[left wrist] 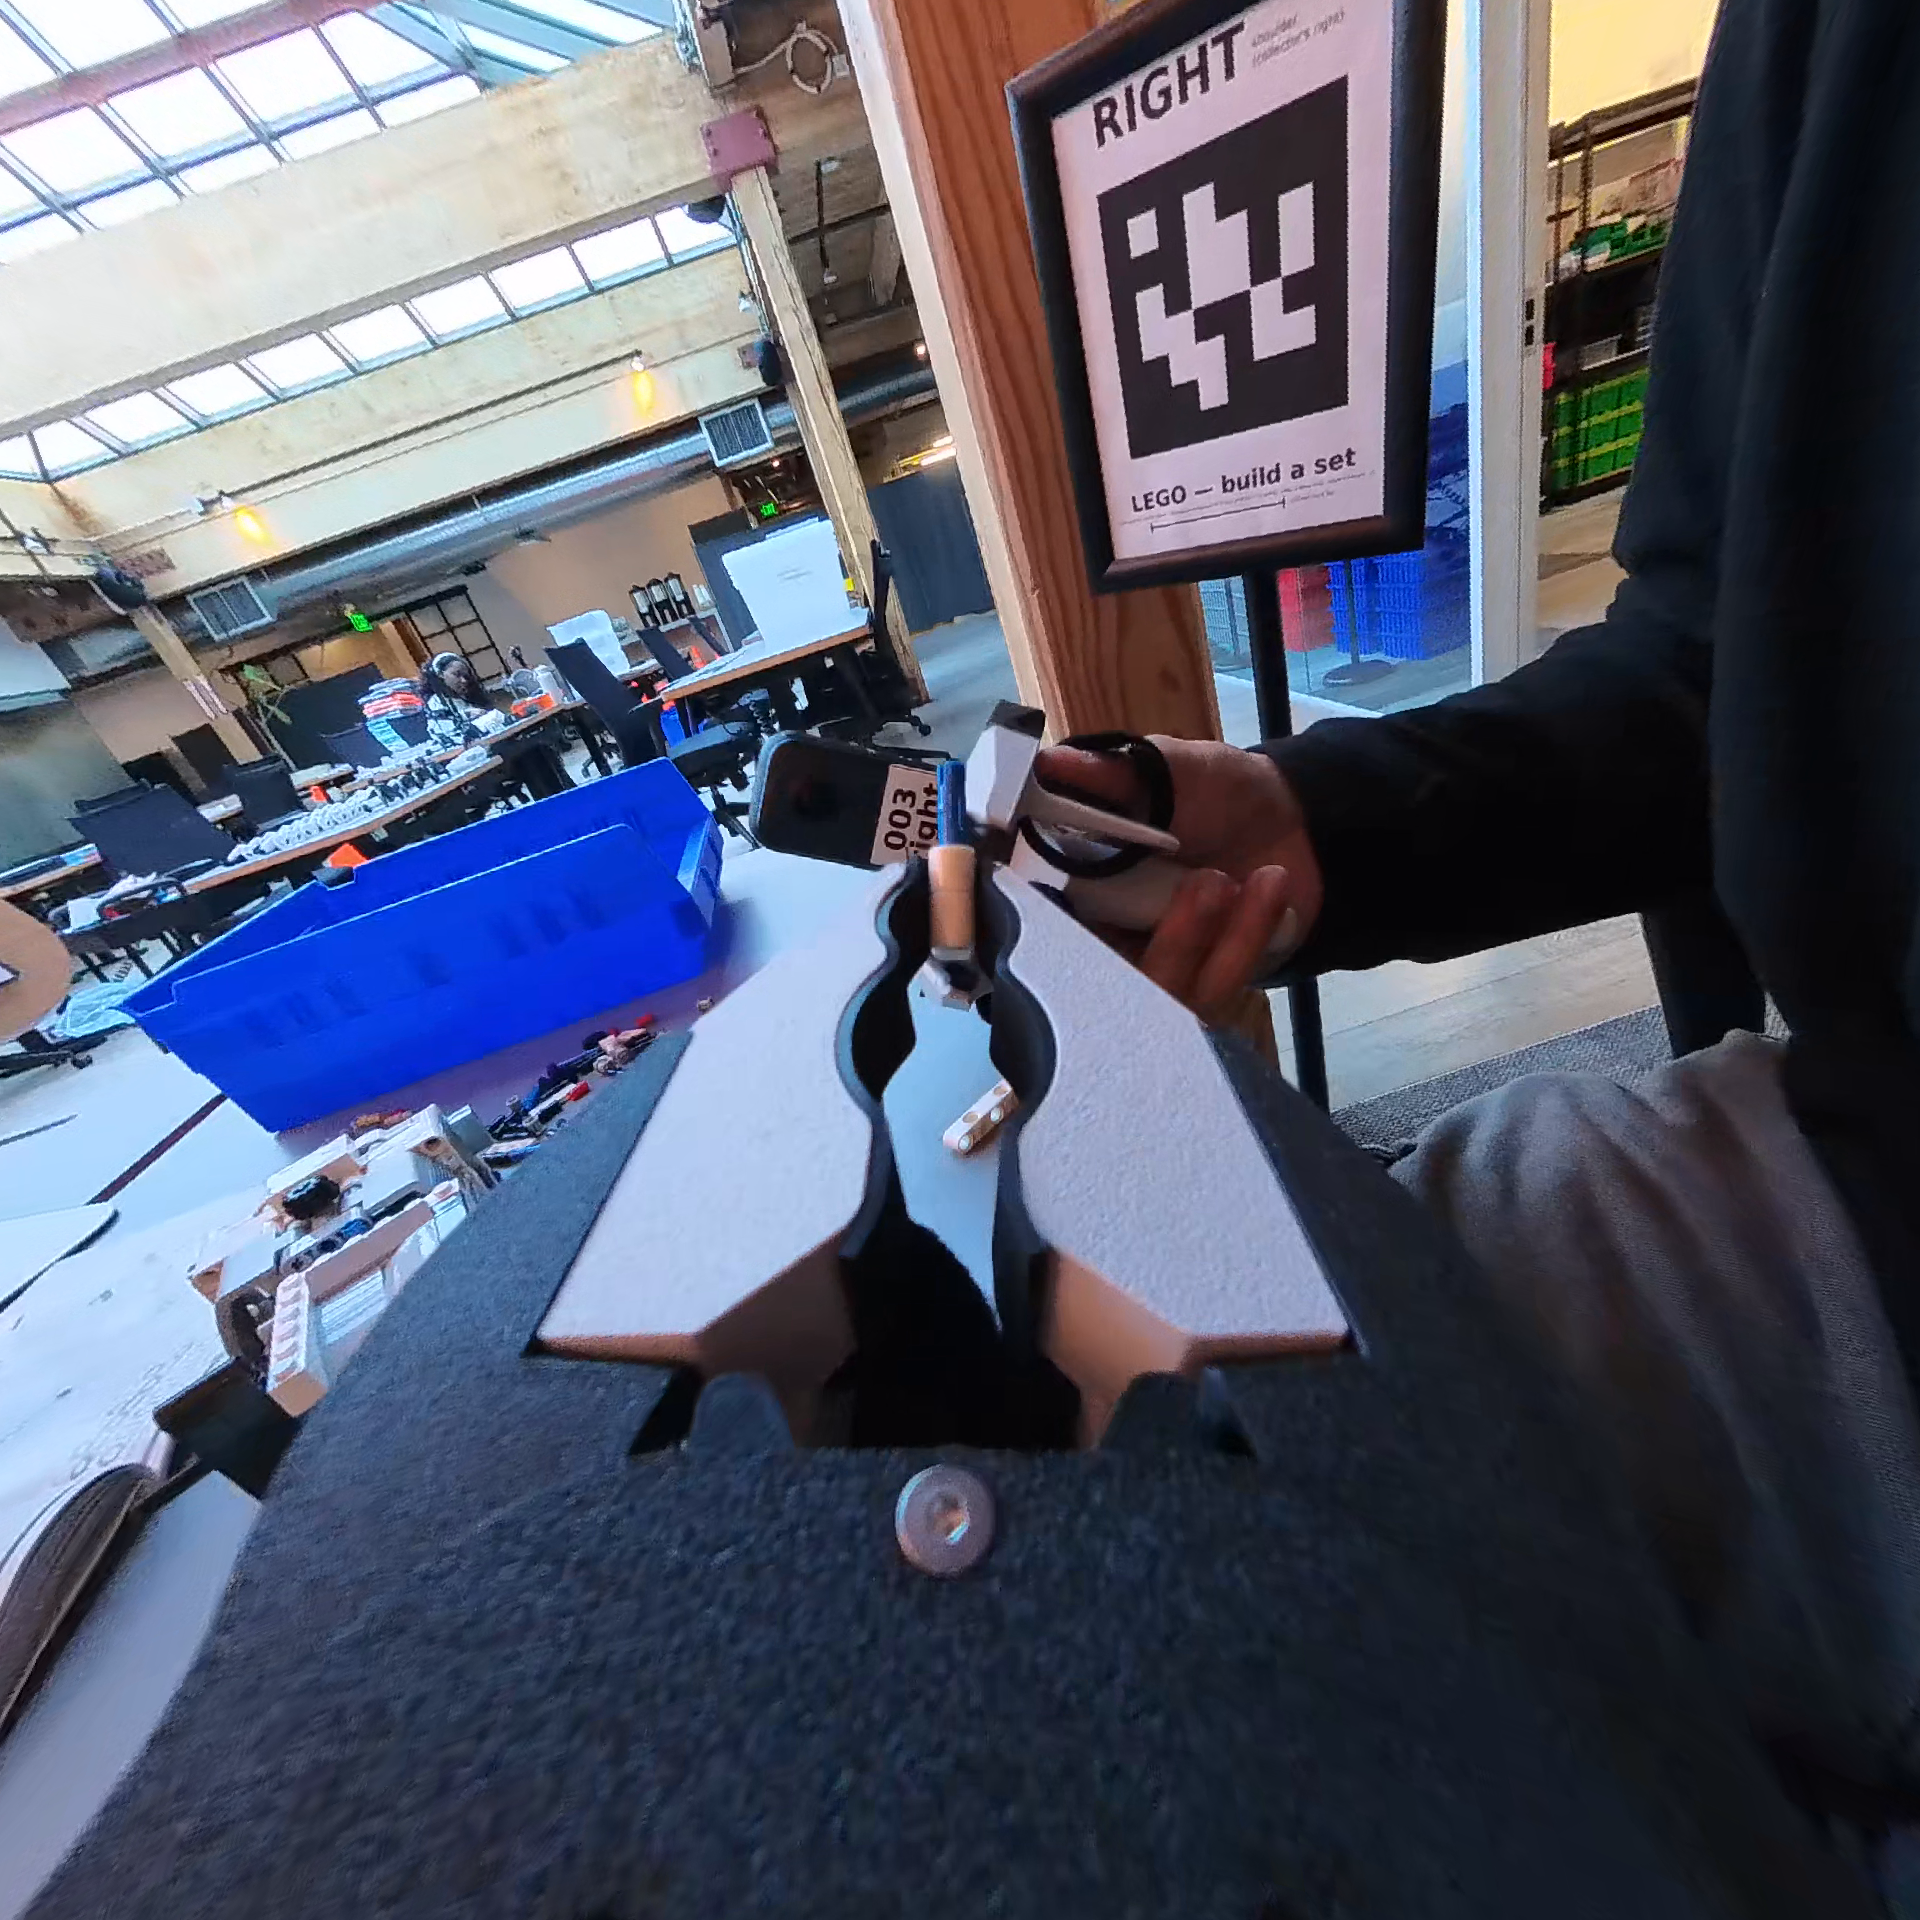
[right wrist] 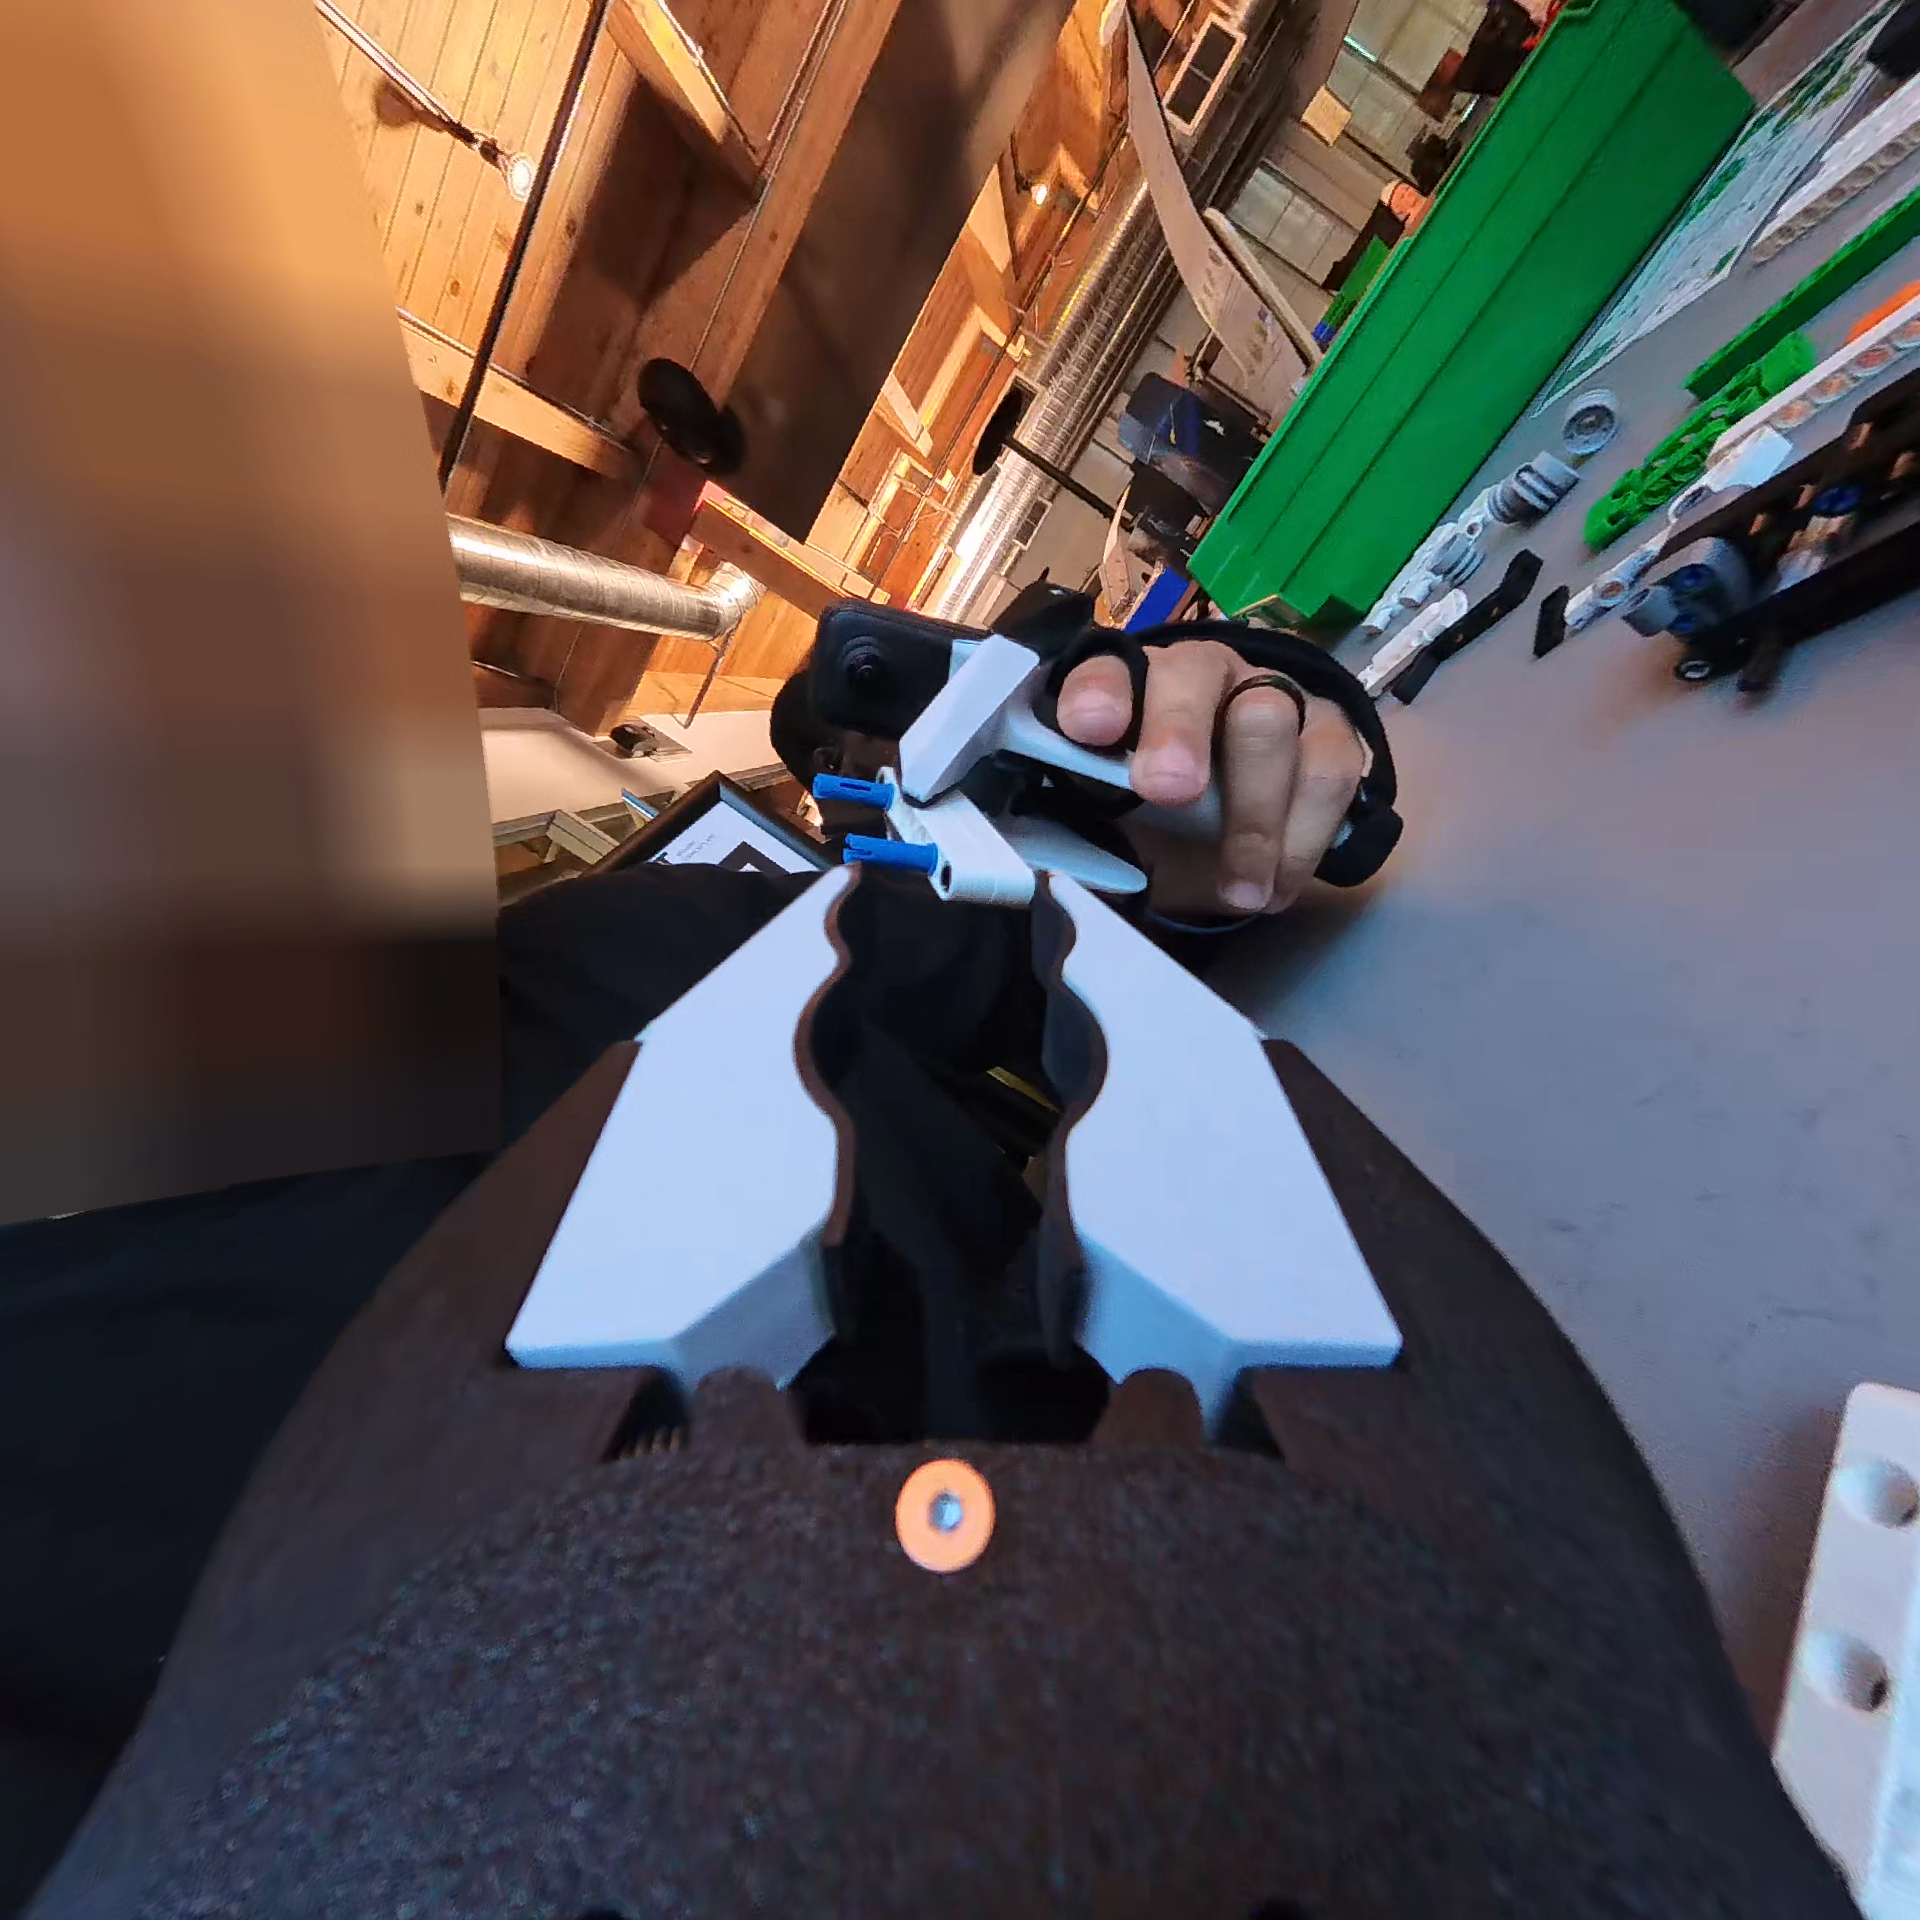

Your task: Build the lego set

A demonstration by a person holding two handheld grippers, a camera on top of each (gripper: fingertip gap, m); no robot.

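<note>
Left tongs point(left wrist: 951, 883) pinch the white pinned piece point(left wrist: 951, 914) at their tips; right tongs point(right wrist: 945, 883) gape beside it.

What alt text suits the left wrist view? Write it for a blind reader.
The left gripper pinches a small lego piece with a blue pin. Just beyond, a hand holds the right gripper close; a blue bin and loose pieces sit on the table at left.
</note>
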